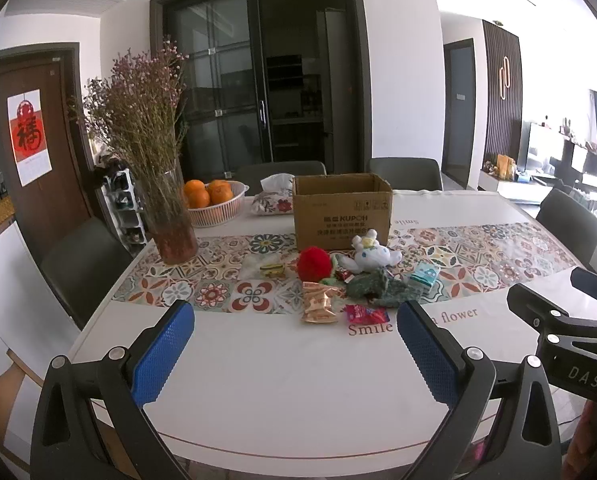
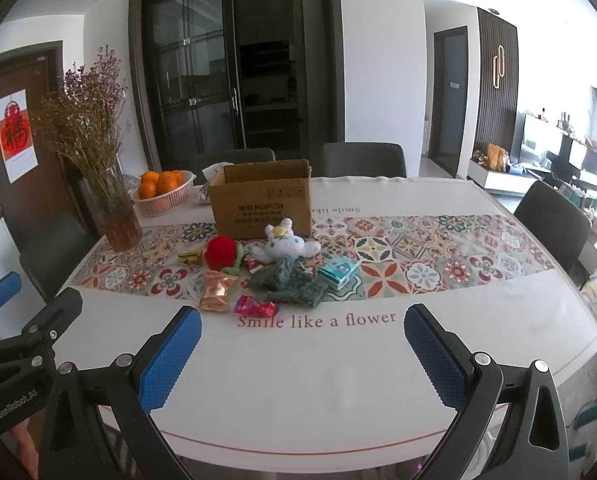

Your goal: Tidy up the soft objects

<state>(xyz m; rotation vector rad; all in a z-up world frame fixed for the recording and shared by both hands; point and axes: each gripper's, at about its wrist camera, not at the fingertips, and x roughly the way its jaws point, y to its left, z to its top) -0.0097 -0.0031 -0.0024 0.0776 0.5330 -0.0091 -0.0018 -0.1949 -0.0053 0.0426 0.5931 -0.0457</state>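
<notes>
A vase (image 1: pixel 166 216) of dried flowers is standing beside a basket (image 1: pixel 218 212) of oranges (image 1: pixel 208 192) on the table (image 1: pixel 282 380); chairs (image 2: pixel 364 160) are ringing it.

White plush toy (image 2: pixel 284 242) beside red pompom (image 2: pixel 220 252) — before open box (image 2: pixel 262 204).

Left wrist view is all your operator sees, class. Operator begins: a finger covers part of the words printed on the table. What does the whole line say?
Observer: The printed line on the table reads "Smile like a flower", unobstructed in the right wrist view.
Operator: I see only the side of the right gripper. How do its jaws stand?
Observer: The right gripper has its jaws wide apart, with only bare tabletop between them.
</notes>
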